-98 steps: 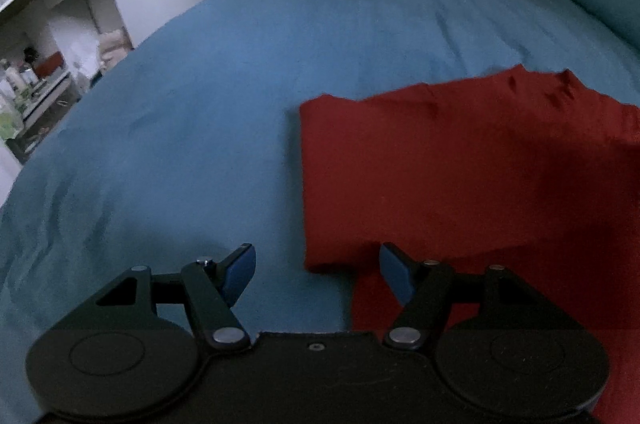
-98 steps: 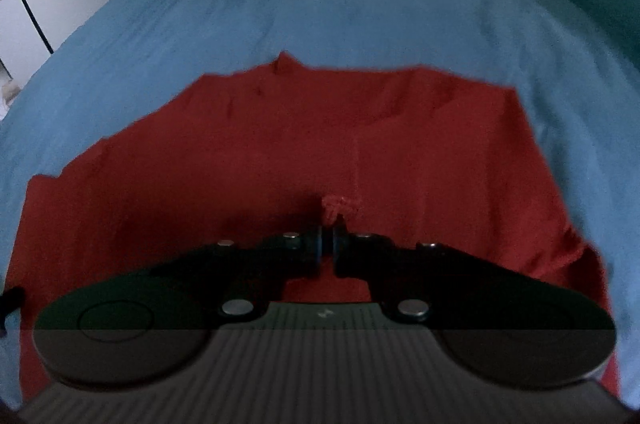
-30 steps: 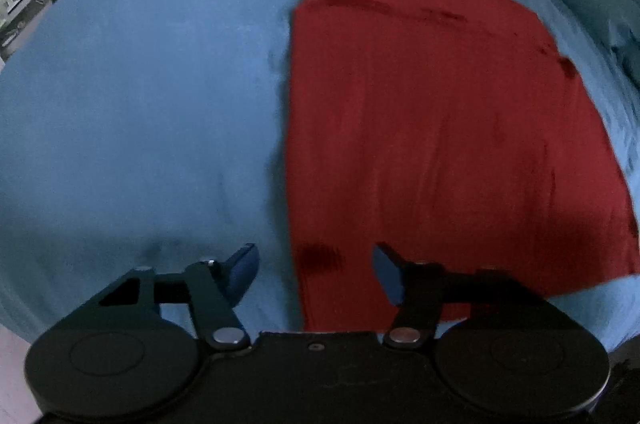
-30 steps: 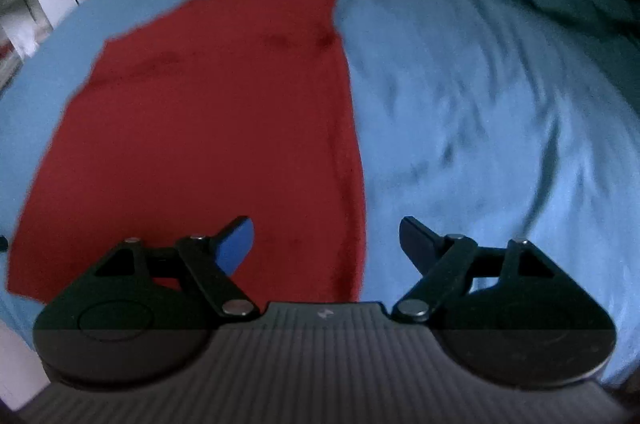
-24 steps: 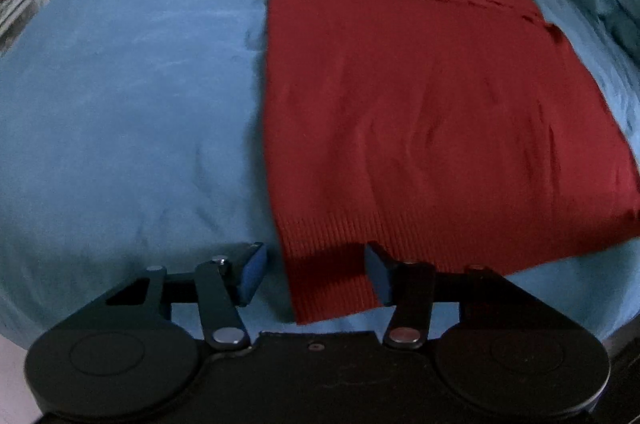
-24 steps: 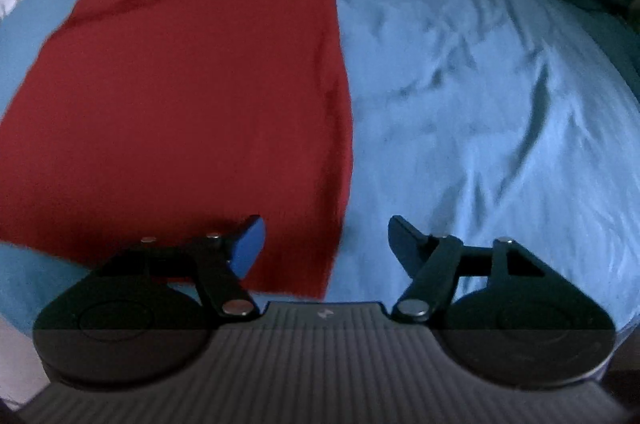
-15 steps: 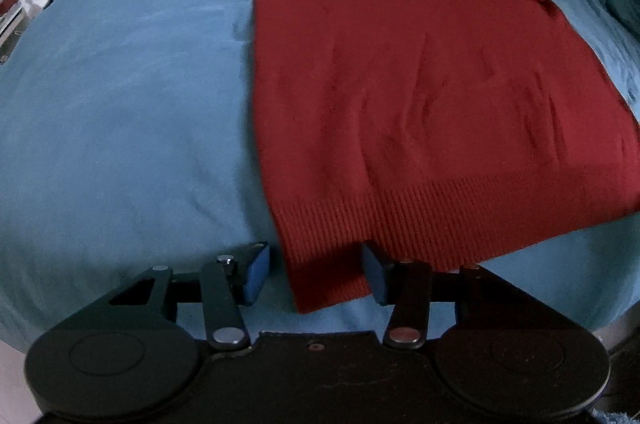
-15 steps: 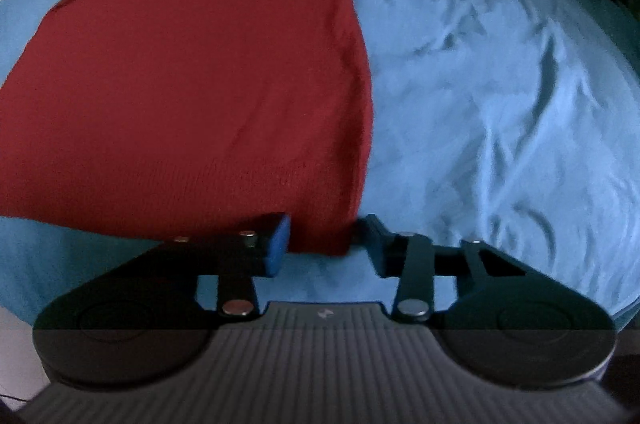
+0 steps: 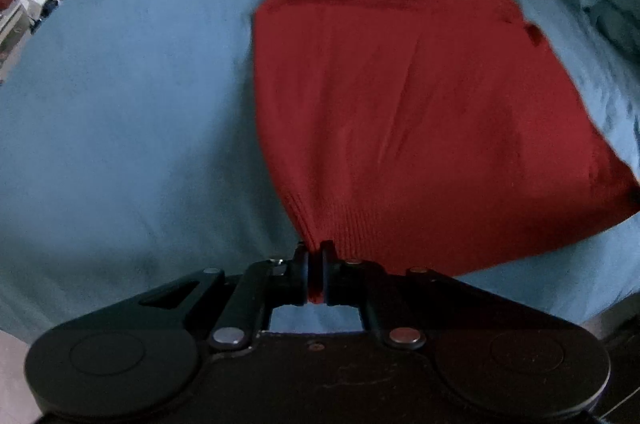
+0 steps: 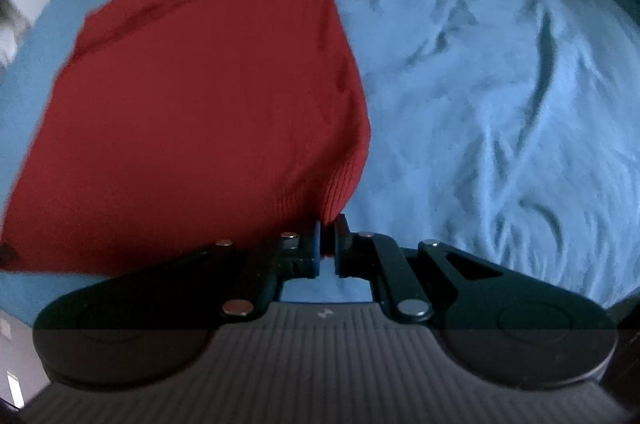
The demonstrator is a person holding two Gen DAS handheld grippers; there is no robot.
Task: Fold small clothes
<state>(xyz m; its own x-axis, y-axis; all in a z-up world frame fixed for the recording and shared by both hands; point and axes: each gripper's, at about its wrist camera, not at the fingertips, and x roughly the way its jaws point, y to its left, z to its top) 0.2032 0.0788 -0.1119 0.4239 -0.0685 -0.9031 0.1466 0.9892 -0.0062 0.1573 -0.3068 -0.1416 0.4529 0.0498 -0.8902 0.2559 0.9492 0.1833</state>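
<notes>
Two corners of the red sweater (image 9: 400, 112) are pinched tight, the left hand-held gripper (image 9: 315, 264) at its 7 o'clock corner and the right hand-held gripper (image 10: 328, 244) at 5 o'clock, while it lies on the blue bed (image 9: 120, 112).

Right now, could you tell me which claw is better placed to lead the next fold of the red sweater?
Neither clearly: the left claw and the right claw are each shut on a near hem corner of the red sweater, which lies on the blue bedspread. Both should probably carry together.
</notes>
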